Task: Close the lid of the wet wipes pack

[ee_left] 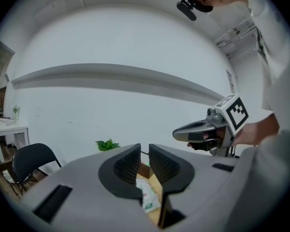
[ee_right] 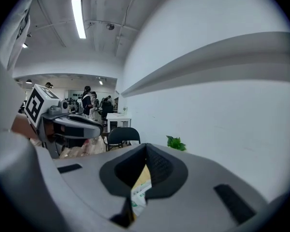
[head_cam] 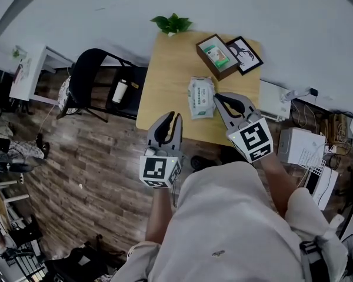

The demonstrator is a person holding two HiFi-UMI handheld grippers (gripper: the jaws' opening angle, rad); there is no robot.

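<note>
The white, green-printed soft wet wipes pack [head_cam: 202, 97] lies flat on the light wooden worktop [head_cam: 165, 69]. Its long axis runs away from the person toward the wall, and I cannot tell whether its lid is down. The right gripper [head_cam: 219, 97] hovers just beside the pack's right edge, fingers pressed together and empty. The left gripper [head_cam: 172, 116] stands off the pack's near-left corner, fingers a narrow slit apart, holding nothing. The right gripper looks the nearer one for pressing the lid.
</note>
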